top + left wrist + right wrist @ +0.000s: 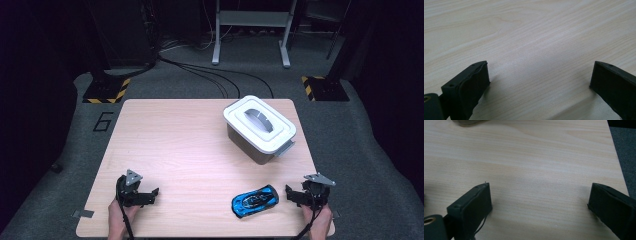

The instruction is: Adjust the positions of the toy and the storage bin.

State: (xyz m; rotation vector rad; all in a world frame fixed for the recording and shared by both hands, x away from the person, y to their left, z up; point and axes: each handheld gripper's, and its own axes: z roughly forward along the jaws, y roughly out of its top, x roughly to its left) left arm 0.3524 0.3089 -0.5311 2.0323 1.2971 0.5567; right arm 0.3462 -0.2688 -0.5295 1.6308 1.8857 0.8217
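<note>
A blue toy car [255, 200] lies on the wooden table [190, 150] near the front right. A grey box with a white lid [259, 128] stands at the back right, lid on. My left gripper [145, 196] rests at the front left, held by a hand, jaws wide apart over bare wood [539, 72]. My right gripper [298, 196] sits at the front right, just right of the car, open with nothing between its jaws [539, 197].
The table's right edge [617, 162] runs close beside the right gripper, with grey carpet past it. Cables, stand bases with yellow-black tape and a metal frame stand on the floor behind the table.
</note>
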